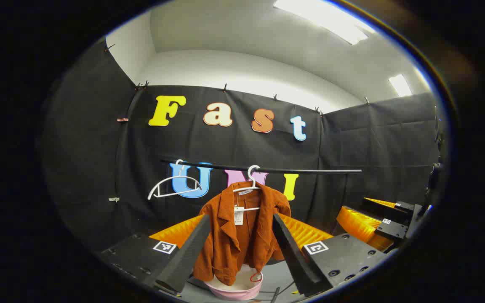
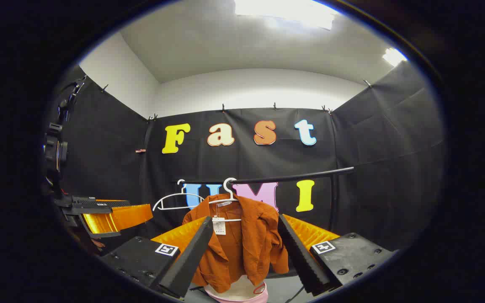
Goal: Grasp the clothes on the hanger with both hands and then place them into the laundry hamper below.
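Note:
A rust-orange jacket (image 1: 242, 235) (image 2: 242, 244) hangs on a white hanger (image 1: 251, 185) (image 2: 225, 198) from a black rail (image 1: 267, 169) (image 2: 276, 179). Below it stands a pink and white laundry hamper (image 1: 234, 290) (image 2: 238, 294). In the left gripper view my left gripper (image 1: 238, 252) is open, its fingers framing the jacket from a distance. My right gripper (image 2: 242, 252) is open too and faces the jacket the same way. The right gripper (image 1: 390, 223) shows at the right of the left gripper view. The left gripper (image 2: 95, 210) shows at the left of the right gripper view.
An empty white hanger (image 1: 175, 185) (image 2: 175, 200) hangs on the rail left of the jacket. A paper tag (image 1: 238, 214) (image 2: 218, 225) dangles at the jacket's collar. A thin black stand leg (image 1: 275, 294) is on the grey floor beside the hamper.

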`<state>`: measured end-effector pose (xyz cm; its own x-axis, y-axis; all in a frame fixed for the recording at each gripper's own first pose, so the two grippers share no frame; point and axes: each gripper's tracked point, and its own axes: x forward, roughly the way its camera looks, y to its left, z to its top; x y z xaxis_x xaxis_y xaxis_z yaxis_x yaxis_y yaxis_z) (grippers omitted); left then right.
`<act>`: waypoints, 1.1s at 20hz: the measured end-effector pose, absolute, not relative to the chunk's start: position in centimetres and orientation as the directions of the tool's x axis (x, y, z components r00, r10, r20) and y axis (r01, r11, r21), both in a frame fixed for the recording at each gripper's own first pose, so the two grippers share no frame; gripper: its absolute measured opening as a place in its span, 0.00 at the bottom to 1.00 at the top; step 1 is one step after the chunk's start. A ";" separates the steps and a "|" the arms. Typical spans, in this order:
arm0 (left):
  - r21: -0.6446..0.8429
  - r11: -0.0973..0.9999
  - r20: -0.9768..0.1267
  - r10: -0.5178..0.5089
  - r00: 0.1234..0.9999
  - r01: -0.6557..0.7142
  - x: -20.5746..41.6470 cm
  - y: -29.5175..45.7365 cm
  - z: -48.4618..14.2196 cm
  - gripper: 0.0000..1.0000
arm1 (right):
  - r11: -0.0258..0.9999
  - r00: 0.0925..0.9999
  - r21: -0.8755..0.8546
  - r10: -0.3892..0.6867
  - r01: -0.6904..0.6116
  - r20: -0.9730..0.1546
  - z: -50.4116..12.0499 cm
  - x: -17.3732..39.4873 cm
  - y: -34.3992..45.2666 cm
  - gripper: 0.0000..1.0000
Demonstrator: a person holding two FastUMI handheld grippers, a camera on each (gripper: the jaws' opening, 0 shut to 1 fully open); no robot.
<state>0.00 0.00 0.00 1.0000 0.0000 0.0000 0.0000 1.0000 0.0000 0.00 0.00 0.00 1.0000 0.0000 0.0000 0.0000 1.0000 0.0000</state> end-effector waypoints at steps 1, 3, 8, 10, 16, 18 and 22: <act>-0.002 1.000 0.001 -0.002 1.000 0.002 -0.1 -0.3 0.0 0.94 | 1.000 1.000 -0.003 0.009 -0.009 -0.004 0.1 0.0 0.3 0.99; -0.011 1.000 0.004 -0.005 1.000 0.005 -0.3 -0.6 0.1 0.94 | 1.000 1.000 -0.003 0.028 -0.028 -0.008 0.2 0.0 0.8 0.99; -0.024 1.000 0.011 0.008 1.000 -0.008 -0.4 -0.8 0.2 0.94 | 0.999 0.999 -0.010 0.034 -0.034 0.001 0.9 -0.2 0.8 0.98; -0.028 1.000 0.013 0.006 1.000 -0.005 -0.3 -1.0 0.1 0.94 | 0.999 0.999 0.000 0.035 -0.035 -0.002 0.7 -0.1 0.6 0.98; -0.026 1.000 0.009 0.001 1.000 0.000 -0.3 -0.3 0.4 0.94 | 1.000 0.999 0.001 0.031 -0.031 0.006 1.5 0.0 1.0 0.98; -0.030 1.000 0.015 -0.002 1.000 0.003 -0.3 -0.3 0.7 0.94 | 0.999 0.999 0.009 0.032 -0.032 0.010 1.6 0.0 1.0 0.98; -0.043 0.999 0.030 -0.008 1.000 0.009 0.0 -0.5 0.9 0.94 | 1.000 1.000 0.000 0.023 -0.023 0.006 1.8 0.3 1.0 0.98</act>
